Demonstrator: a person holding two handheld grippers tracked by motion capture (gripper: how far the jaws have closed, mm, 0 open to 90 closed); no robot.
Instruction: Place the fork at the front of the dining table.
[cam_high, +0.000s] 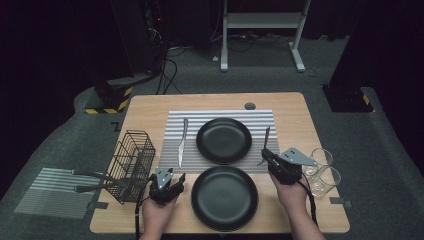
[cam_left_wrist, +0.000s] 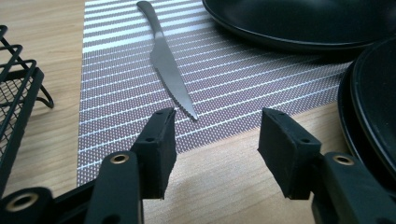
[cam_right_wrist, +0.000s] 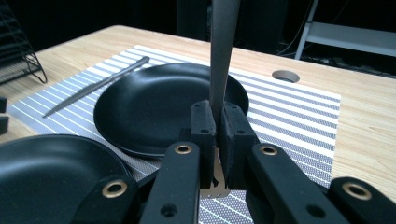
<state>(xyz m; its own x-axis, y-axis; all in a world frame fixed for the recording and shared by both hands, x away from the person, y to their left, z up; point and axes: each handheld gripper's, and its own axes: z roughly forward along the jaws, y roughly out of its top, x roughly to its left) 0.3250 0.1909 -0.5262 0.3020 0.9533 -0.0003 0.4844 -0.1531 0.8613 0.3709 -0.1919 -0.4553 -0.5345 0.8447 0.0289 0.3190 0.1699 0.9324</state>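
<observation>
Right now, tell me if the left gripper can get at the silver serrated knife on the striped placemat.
Probably yes: the left gripper stands open, pointing at the knife, with only bare striped placemat between them.

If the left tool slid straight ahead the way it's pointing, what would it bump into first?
Probably the knife. The left tool is open and empty, pointing across bare wood at the striped placemat; the knife's serrated tip lies just ahead, slightly left of centre. Depth is hard to judge, so it might slip past.
</observation>
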